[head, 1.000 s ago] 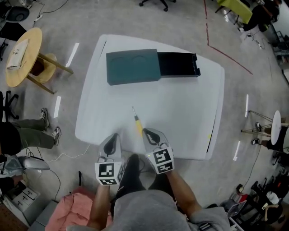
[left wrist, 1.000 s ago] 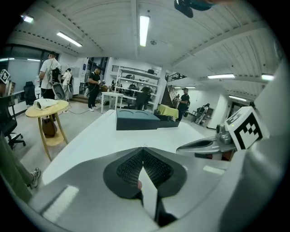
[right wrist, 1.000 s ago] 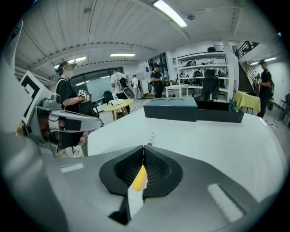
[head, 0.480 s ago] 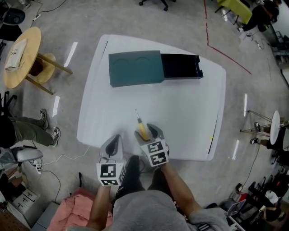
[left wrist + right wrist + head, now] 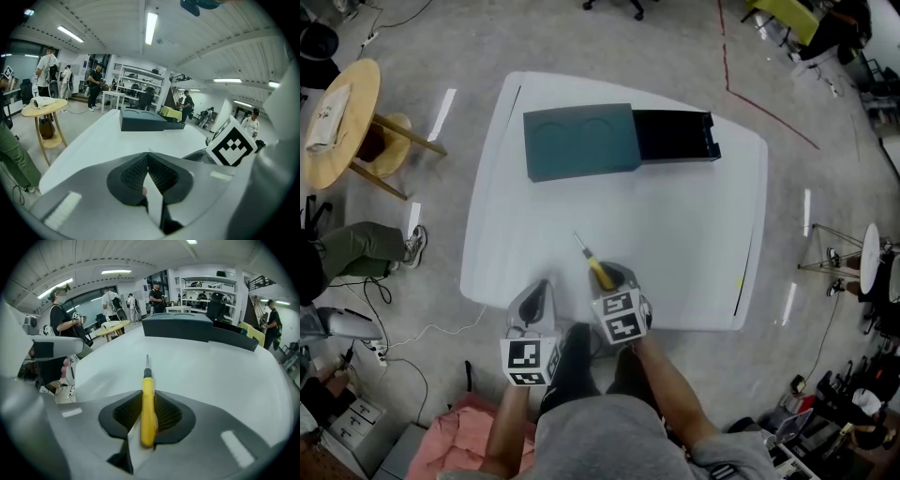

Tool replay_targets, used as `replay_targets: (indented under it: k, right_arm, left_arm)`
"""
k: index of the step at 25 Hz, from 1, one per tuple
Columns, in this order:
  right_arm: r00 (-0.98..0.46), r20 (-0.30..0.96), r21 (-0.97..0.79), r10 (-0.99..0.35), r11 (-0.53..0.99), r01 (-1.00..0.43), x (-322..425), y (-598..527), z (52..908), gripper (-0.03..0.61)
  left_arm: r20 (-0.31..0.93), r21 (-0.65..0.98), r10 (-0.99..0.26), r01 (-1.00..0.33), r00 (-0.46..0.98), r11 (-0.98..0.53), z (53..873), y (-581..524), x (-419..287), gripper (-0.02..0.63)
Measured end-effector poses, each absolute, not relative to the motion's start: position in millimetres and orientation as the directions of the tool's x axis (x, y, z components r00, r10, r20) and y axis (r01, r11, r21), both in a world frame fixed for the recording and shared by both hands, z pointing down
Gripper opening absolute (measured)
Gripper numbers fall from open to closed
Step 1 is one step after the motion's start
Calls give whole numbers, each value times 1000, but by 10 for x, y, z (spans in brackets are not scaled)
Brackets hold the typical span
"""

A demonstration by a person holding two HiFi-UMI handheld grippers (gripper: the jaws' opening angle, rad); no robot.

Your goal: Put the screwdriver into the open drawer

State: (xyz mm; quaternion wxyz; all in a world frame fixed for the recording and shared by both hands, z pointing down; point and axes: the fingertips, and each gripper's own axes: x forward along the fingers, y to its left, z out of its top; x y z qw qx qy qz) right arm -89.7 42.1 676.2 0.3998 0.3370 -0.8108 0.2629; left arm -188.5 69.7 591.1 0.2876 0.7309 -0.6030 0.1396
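Right gripper: jaws just closed in, now clamped on the handle of a yellow-handled, thin-shafted metal screwdriver at the near edge of the white rounded table, shaft pointing to 11 o'clock.
Left gripper: at 9 o'clock, just beside; jaws pressed together, empty.
Black open drawer: well apart at 1 o'clock, pulled out at 3 o'clock of a teal box-shaped cabinet.

screwdriver: 1 | drawer: 1 | grippers: 2 | white table: 1 | round table: 1
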Motion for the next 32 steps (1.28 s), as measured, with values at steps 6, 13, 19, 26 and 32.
replay_targets:
  k: [6,13,19,26,32]
  right_arm:
    - [-456,825,-165,-335,628,-760,-877,411,6733,83]
    - [-470,786,-149,-402,615,-775,-832,320,6441,81]
    - [-472,724,-114,-503,587,-801,-711,220,5961,81]
    - [-458,642,-74,-615,545,-835,-527,258,5392,83]
    - [-430,566,-51,-704,491,-870,-318,296,4928,83]
  left_arm:
    - [545,246,-806,-963,231,-110,5877,709,-1909,11]
    - [517,227,-825,-966,227,-123,5728,681,-1957,11]
    - [462,210,-856,-966,233,-149,5417,611,-1948,12]
    - [397,184,-878,-960,267,-209,5019,600,-1826,11]
    - [337,160,-892,-952,300,-260,4700,581,-1702,11]
